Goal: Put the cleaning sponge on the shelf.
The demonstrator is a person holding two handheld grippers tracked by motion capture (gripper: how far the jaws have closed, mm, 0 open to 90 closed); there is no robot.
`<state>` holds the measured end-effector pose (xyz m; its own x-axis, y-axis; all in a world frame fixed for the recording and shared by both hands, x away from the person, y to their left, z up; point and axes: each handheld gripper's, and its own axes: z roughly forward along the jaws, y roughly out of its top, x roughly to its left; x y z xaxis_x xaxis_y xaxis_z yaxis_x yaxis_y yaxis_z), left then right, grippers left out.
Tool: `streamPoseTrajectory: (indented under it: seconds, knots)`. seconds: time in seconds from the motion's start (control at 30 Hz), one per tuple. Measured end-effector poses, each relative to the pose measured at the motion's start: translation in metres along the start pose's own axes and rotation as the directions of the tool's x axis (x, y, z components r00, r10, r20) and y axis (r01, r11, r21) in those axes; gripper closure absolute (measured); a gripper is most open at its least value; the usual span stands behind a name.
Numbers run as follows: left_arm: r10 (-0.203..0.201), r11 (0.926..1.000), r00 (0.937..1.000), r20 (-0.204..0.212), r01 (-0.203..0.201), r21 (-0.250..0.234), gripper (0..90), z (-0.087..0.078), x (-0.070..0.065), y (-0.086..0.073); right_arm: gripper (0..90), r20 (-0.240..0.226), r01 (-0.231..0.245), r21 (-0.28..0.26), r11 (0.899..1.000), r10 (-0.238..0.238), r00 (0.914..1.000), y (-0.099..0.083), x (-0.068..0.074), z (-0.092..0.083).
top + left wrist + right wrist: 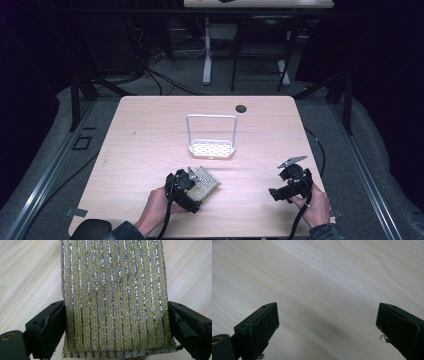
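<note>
Spanning the middle of the high view, pale wooden table (150,125) with a dark round grommet hole (241,108) near its far edge. Standing at centre frame, white wire-handled rack (211,136), its perforated base flat on the wood and well apart from both hands. Lying lower centre, just left of the midline, yellow-green scouring pad (204,182) with silver glitter stripes, flat on the tabletop and near the front edge. Set over the pad's near end, left gripper (186,186), held by the left hand (156,207) coming in from the bottom edge. Seen close in the left gripper view, pad (113,297) running from bottom to top of frame between the two black jaws, each jaw against one side edge, spread as wide as the pad; whether actually squeezing or merely flanking it, impossible to tell. Hovering at lower right of the high view, right gripper (290,185), held by the right hand (315,205), well apart from the pad. Spread wide in the right gripper view, jaws holding nothing, bare wood grain (324,290) between them.
</note>
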<state>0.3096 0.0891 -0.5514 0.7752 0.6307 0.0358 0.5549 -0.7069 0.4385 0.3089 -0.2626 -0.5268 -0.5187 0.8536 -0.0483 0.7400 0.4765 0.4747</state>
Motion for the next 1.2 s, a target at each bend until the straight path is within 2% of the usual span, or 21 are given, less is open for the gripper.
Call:
streamPoseTrajectory:
  seconds: [0.07,0.23,0.33,0.43,0.53,0.67,0.87,1.1,1.2]
  knots:
    - [-0.025,0.9996,0.9996,-0.012,0.025,-0.014,7.1,-0.003,0.003,0.001,3.8,0.001,0.001,-0.006,1.0,-0.001,1.0,0.0,0.0,0.0]
    - [-0.077,0.9965,0.997,-0.012,0.077,-0.034,7.1,-0.007,0.008,0.003,3.8,-0.003,-0.002,-0.004,1.0,0.002,1.0,0.0,0.0,0.0]
    - [-0.092,0.9948,0.9957,-0.013,0.091,-0.046,7.1,-0.007,0.01,0.004,3.8,-0.005,-0.003,-0.003,1.0,0.003,1.0,0.0,0.0,0.0]
    - [-0.119,0.9908,0.9928,-0.01,0.118,-0.066,7.1,-0.009,0.012,0.006,3.6,-0.012,-0.007,0.012,1.0,0.007,0.9999,-0.001,-0.002,0.002]
    - [-0.146,0.9859,0.9893,-0.007,0.145,-0.084,7.1,-0.01,0.016,0.007,3.2,-0.021,-0.015,0.003,1.0,0.015,0.9997,0.0,-0.002,0.003]
    - [-0.171,0.981,0.9852,-0.009,0.17,-0.094,7.1,-0.009,0.017,0.009,0.0,-0.039,-0.019,0.01,1.0,0.019,0.999,0.007,-0.005,0.008]
    - [-0.174,0.9807,0.9845,-0.022,0.171,-0.094,7.2,-0.009,0.018,0.016,0.0,-0.075,0.016,0.006,1.0,-0.015,0.9971,0.014,0.0,0.012]
    - [-0.188,0.977,0.9817,-0.027,0.185,-0.107,7.3,-0.004,0.015,0.021,0.0,-0.115,-0.005,-0.016,1.0,0.003,0.9934,0.01,-0.005,0.011]
    - [-0.185,0.9781,0.9825,-0.021,0.182,-0.1,7.4,-0.002,0.013,0.022,0.0,-0.116,0.001,-0.023,1.0,-0.004,0.9932,0.009,-0.006,0.009]
